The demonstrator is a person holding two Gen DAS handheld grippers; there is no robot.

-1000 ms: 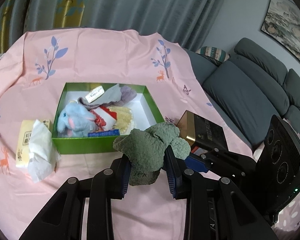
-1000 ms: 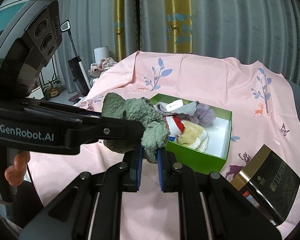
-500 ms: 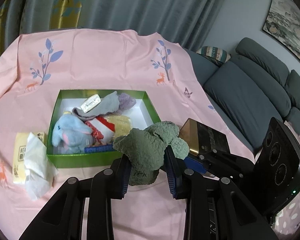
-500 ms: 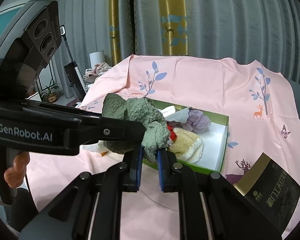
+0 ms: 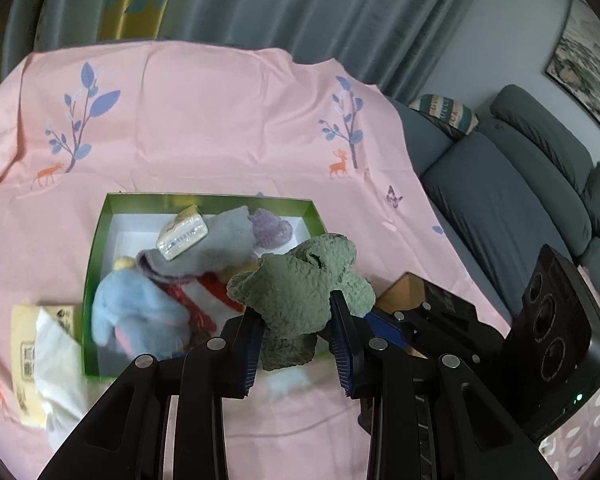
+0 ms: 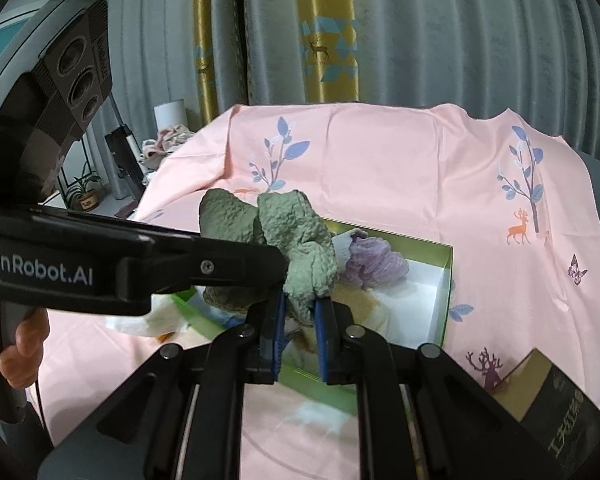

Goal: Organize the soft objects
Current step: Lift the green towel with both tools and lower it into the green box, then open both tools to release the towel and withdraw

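Observation:
A fuzzy green cloth is held in the air by both grippers, over the near edge of a green box. My left gripper is shut on the cloth's lower bunch. My right gripper is shut on a hanging fold of the same cloth. The box holds a blue plush elephant, a grey cloth, a purple knit piece, a red-and-white item and a yellow soft item.
A pink printed cloth covers the table. A yellow tissue pack with a white tissue lies left of the box. A black-and-gold box lies to the right. A grey sofa stands beyond the table edge.
Both grippers have moved forward together with the green cloth, from in front of the box to over its near edge. The grip on the cloth is unchanged.

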